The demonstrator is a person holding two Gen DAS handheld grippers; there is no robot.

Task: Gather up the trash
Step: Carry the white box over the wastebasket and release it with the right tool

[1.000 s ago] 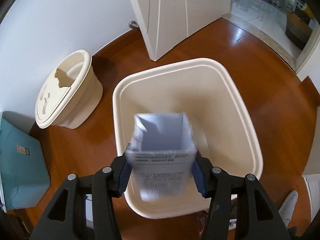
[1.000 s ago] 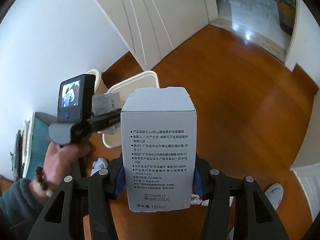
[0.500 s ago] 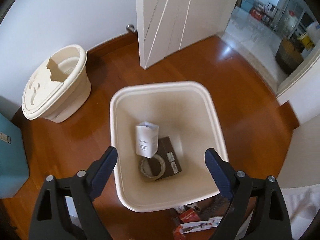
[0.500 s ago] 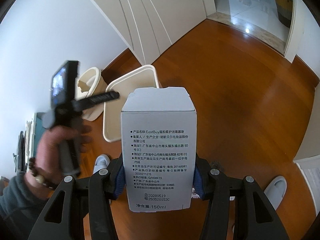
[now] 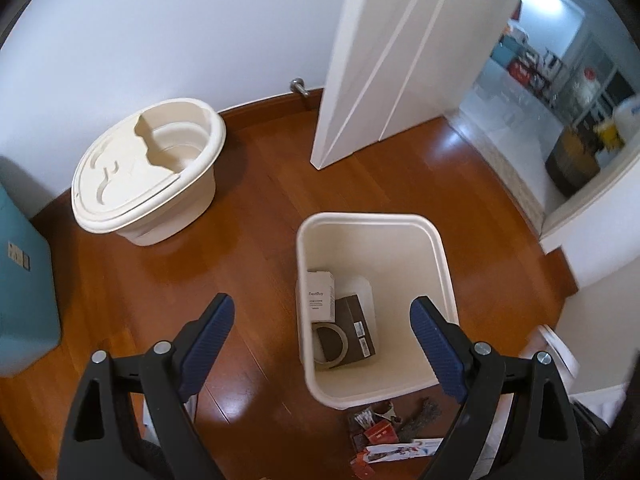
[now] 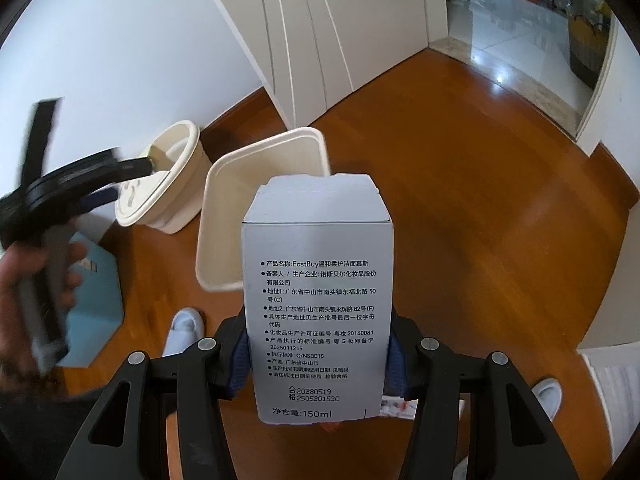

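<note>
A cream open trash bin (image 5: 440,264) stands on the wooden floor. Inside it lie a small white box (image 5: 319,296), a brown box (image 5: 356,326) and a tape roll (image 5: 330,342). My left gripper (image 5: 322,336) is open and empty, above and left of the bin. My right gripper (image 6: 318,354) is shut on a white printed carton (image 6: 318,300), held upright above the floor, with the bin (image 6: 224,196) beyond it. The left gripper (image 6: 72,184) shows blurred at the left in the right wrist view.
The bin's cream lid (image 5: 148,172) rests by the wall at left. Loose scraps of trash (image 5: 384,432) lie on the floor in front of the bin. A teal box (image 5: 24,288) stands at far left. A white door (image 5: 384,60) stands behind. Slippers (image 6: 184,332) are on the floor.
My left gripper opened and dropped its white box into the bin, then pulled back up and left. The right gripper still holds its carton.
</note>
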